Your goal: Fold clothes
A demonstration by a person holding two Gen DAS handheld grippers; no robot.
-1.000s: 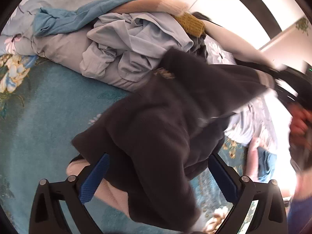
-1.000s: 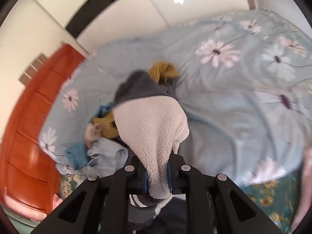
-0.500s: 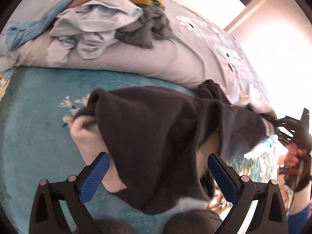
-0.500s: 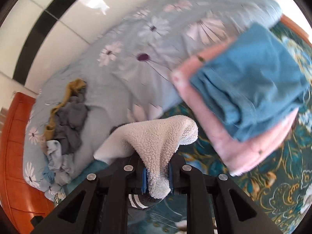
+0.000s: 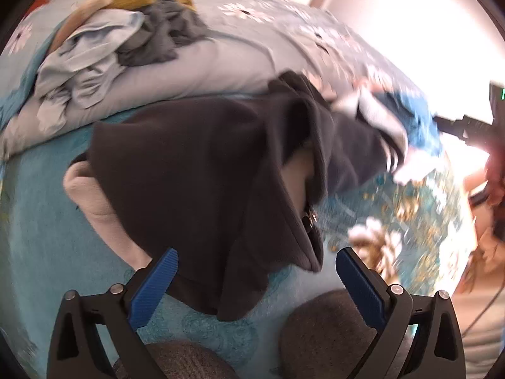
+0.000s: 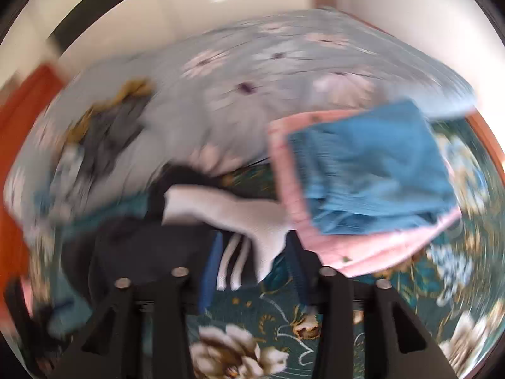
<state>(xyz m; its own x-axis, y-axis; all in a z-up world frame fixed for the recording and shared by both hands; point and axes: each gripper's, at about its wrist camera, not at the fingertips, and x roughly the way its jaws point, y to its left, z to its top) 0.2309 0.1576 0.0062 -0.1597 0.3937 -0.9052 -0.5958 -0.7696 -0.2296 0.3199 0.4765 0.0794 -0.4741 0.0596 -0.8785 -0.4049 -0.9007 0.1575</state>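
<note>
Striped cuff point(image 6: 232, 265) shows between the right claw's point(image 6: 252, 271) parted fingers only.

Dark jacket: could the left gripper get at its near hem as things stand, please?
Probably yes: the left gripper is open, and the near hem of the dark jacket lies between its fingers on the blanket, with nothing over it.

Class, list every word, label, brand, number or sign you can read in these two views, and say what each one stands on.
None can be read.
Dark fleece garment: three white stripes near its edge in the right wrist view, no lettering.
Green lit mark on the right hand-held gripper: cut off, unreadable.
</note>
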